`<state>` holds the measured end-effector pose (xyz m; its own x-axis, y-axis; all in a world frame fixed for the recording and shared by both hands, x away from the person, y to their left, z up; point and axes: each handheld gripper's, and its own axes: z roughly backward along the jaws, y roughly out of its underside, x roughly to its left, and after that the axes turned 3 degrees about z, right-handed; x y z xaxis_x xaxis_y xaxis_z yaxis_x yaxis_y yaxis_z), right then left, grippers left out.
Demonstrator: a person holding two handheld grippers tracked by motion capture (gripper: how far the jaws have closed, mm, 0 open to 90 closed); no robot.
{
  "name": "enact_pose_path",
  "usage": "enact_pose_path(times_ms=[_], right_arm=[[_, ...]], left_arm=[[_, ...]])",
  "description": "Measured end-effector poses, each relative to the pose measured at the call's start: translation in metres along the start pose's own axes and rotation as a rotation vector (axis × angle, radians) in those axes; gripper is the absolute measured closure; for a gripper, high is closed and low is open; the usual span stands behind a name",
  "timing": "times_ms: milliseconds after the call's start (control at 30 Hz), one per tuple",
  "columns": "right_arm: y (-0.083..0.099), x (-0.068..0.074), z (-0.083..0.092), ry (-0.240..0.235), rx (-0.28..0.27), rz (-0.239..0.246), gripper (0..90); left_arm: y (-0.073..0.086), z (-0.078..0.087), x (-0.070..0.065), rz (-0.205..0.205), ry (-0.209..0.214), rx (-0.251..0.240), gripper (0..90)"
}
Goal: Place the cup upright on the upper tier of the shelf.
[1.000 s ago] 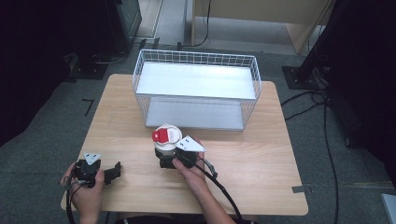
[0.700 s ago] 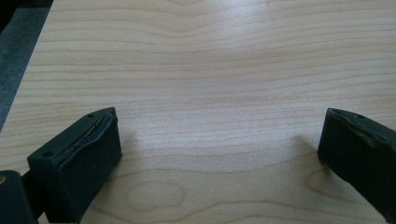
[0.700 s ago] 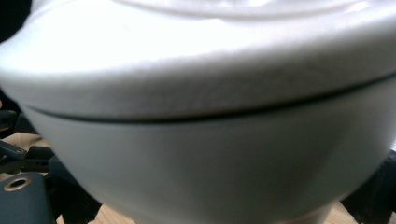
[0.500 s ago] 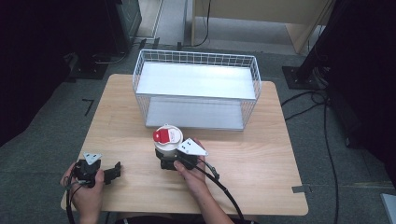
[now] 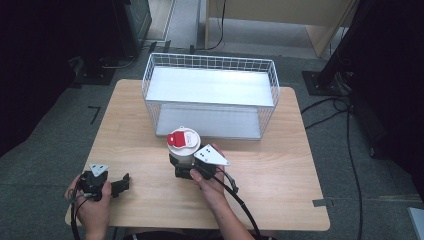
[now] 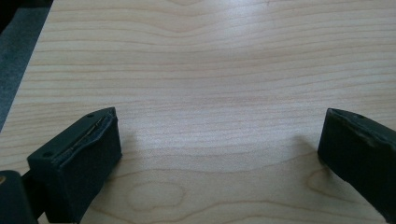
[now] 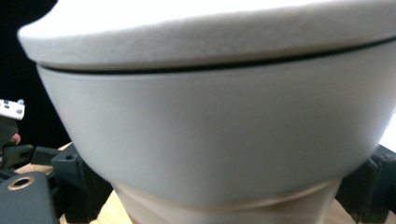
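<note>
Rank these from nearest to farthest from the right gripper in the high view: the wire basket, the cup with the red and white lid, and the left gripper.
1. The cup, between the jaws of the right gripper, mid-table.
2. The left gripper, toward the table's near left corner.
3. The wire basket, at the table's far side, its front edge about as near as the left gripper: too close to call.

The right gripper (image 5: 183, 169) has carried the cup (image 5: 183, 145) slightly toward the basket (image 5: 210, 75).

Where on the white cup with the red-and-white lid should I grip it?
Low on the body of the cup, under the lid, coming from the person's side. The cup stands upright, its wall narrows downward and the wider lid overhangs it. The right gripper already has its jaws either side of that lower part.
</note>
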<state>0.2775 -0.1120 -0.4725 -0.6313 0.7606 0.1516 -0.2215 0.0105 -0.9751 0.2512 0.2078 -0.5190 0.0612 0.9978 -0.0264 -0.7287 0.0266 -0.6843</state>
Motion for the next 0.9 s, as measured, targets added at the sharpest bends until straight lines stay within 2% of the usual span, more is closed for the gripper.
enact_pose_path(times_ms=[333,533,833,900], right_arm=[[-0.025,-0.005,0.009,0.023,-0.051,0.009,8.7],[-0.043,-0.010,0.015,0.070,-0.100,0.015,8.8],[-0.068,-0.016,0.023,0.080,-0.143,0.036,8.9],[-0.075,-0.018,0.026,0.103,-0.156,0.047,8.9]], left_arm=[[0.000,0.000,0.000,0.000,0.000,-0.001,0.0],[0.000,0.000,0.000,0.000,0.000,0.000,0.0],[0.000,0.000,0.000,-0.001,0.000,0.001,0.0],[0.000,0.000,0.000,-0.001,0.000,0.001,0.0]])
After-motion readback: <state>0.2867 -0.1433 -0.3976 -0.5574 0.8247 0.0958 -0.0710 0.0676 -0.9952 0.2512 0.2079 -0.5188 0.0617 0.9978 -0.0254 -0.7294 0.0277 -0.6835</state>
